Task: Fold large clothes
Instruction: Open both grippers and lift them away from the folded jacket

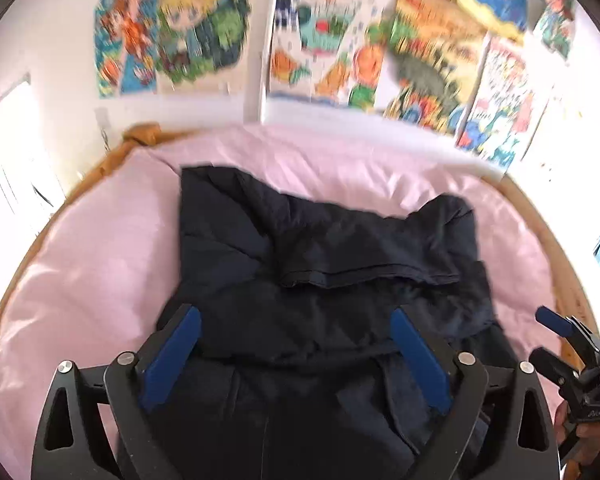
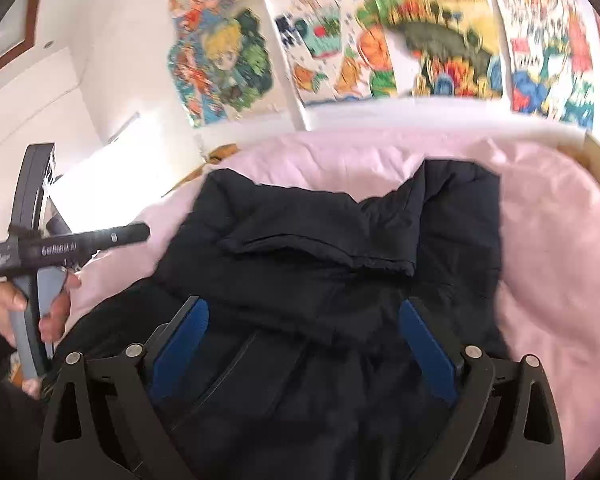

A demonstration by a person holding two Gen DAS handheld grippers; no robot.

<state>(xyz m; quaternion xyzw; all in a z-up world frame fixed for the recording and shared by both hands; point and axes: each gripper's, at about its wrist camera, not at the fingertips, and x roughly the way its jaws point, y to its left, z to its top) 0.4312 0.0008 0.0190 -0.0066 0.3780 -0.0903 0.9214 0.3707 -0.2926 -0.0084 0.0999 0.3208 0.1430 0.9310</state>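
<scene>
A dark navy padded jacket [image 1: 320, 264] lies partly folded on a pink bed cover [image 1: 92, 248], its far part doubled over toward me. My left gripper [image 1: 296, 320] is open and empty, its blue pads spread just above the jacket's near part. My right gripper [image 2: 304, 312] is also open and empty, hovering over the same jacket [image 2: 340, 240]. The right gripper shows at the right edge of the left wrist view [image 1: 568, 344]. The left gripper's handle, held by a hand, shows at the left of the right wrist view [image 2: 40, 248].
The pink cover [image 2: 560, 240] lies on a bed with a tan wooden rim [image 1: 540, 216]. A white wall with colourful cartoon posters [image 1: 328, 40] stands behind the bed. A white door or cabinet [image 1: 8, 152] is at the left.
</scene>
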